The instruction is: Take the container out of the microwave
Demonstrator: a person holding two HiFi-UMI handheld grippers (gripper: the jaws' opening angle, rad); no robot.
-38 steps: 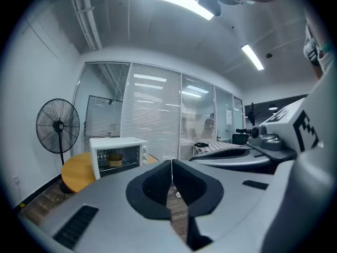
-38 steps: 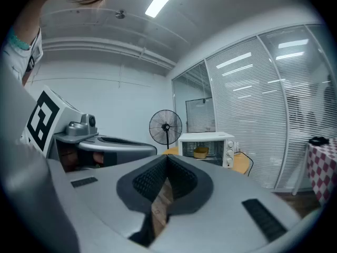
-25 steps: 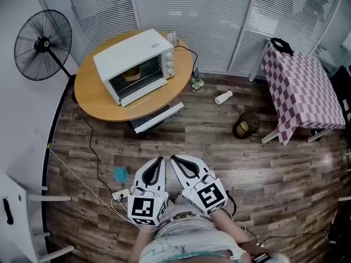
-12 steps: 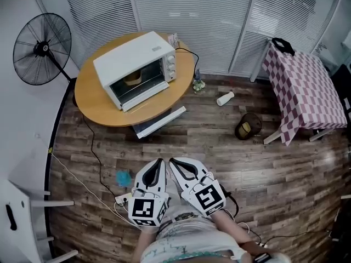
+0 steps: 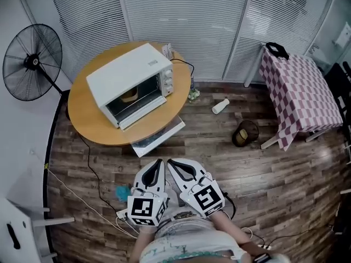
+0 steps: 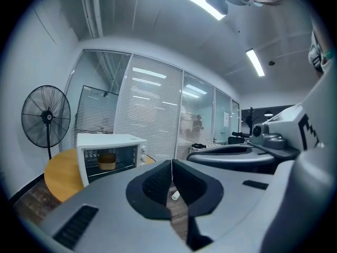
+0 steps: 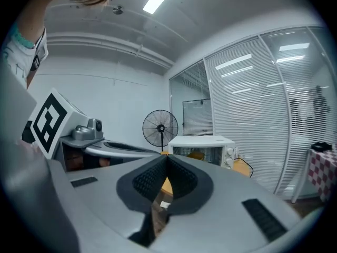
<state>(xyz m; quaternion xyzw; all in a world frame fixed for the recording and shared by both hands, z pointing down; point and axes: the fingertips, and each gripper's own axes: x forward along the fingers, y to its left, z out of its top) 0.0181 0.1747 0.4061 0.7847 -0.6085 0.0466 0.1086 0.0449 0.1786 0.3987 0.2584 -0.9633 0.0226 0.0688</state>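
Right now the left gripper [image 5: 159, 161] and the right gripper [image 5: 170, 162] are held side by side low in the head view. They are close to the person's body, over the wood floor [image 5: 219, 163] and well apart from the microwave [image 5: 129, 73]. The left gripper's jaws are pressed together with nothing between them; its own view shows the two dark pads meeting in one line. The right gripper is the same in its view: jaws together, empty. The two grippers' tips lie just beside each other, and both point toward the table [image 5: 88, 122].

That table is round and wooden, and the white microwave sits on it with its knobs at the right end of the front. The container [image 5: 130, 96], a small tan tub, is inside the microwave and shows through the front in all three views. The door looks folded down, though I cannot be sure.

A black fan [image 5: 30, 59] stands left of the table. A white panel [image 5: 159, 138] lies on the floor, partly under the table's near edge. Farther right on the floor are a white bottle [image 5: 220, 106] on its side and a dark round basket [image 5: 244, 133]. A checked table [image 5: 301, 89] stands at the far right. White blinds [image 5: 181, 15] run behind it all.
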